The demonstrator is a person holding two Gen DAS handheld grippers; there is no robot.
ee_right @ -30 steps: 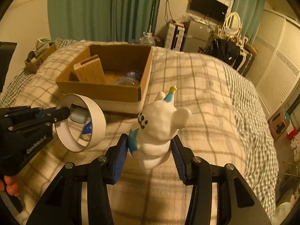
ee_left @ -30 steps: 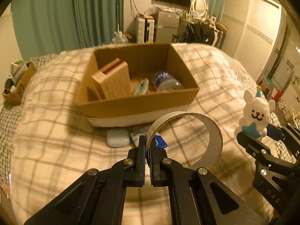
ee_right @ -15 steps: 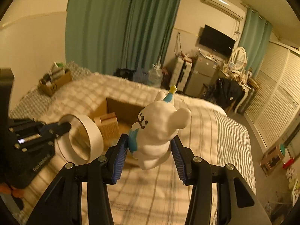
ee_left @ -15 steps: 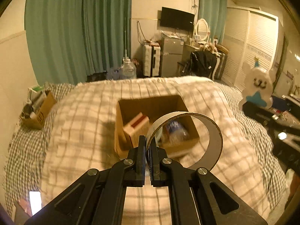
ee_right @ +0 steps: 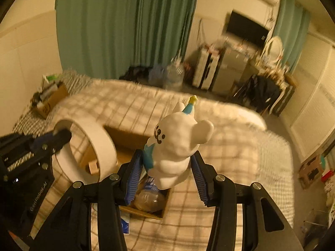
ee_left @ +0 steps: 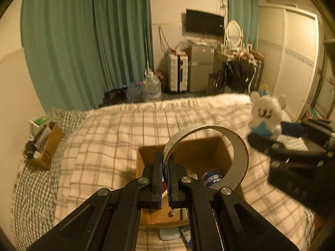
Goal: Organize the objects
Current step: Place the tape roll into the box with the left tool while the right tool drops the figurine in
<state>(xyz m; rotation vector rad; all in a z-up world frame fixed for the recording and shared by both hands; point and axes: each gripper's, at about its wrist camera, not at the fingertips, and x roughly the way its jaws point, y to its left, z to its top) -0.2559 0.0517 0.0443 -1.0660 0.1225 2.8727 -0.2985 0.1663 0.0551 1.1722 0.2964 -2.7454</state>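
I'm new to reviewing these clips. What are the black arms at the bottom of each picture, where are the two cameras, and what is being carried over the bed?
There is no robot here. A person holds a two-finger clamp in each hand, and a wide-angle camera on each looks forward along its fingers. In the left view, the left tool is shut on the edge of a tape roll. In the right view, the right tool grips a white bear figurine. Both hang above an open cardboard box on a checked bedspread. The box already holds several items, which are too hidden to name. A smaller box of odds and ends sits at the bed's far left.
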